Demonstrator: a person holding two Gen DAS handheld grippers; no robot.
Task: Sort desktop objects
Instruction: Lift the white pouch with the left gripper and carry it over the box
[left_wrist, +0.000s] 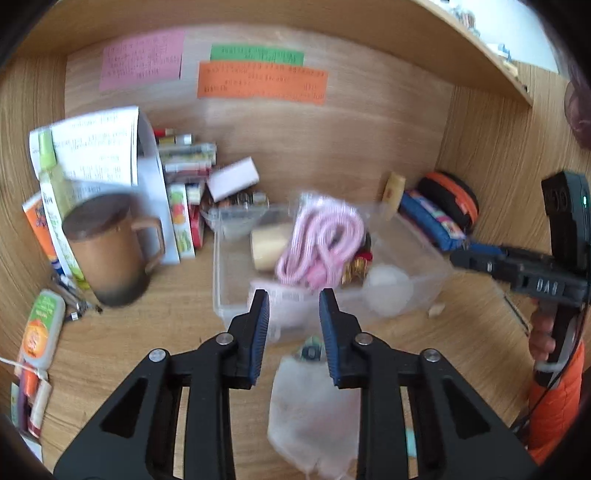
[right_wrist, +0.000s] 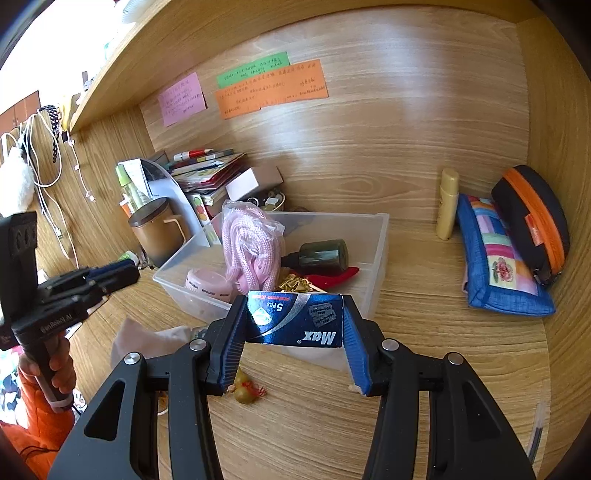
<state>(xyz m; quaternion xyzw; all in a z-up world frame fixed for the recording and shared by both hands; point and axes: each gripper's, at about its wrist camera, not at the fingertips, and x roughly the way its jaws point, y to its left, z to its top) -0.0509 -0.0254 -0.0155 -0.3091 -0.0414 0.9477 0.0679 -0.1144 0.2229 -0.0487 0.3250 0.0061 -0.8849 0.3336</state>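
Wood-grain tabletop (right_wrist: 424, 369) and walls surround a blue "Max" box (right_wrist: 295, 319), marked "5 PCS", clamped in the right tool (right_wrist: 295, 334) just before the clear bin (right_wrist: 376, 236). Left tool (left_wrist: 294, 315) stands narrowed, empty, above a whitish pouch (left_wrist: 314, 417). Coloured notes (right_wrist: 271, 88) are unreadable.

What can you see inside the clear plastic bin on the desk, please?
Inside the clear plastic bin: a bagged pink cord, a dark green bottle, a pink jar, something red and gold. The cord covers whatever lies beneath.
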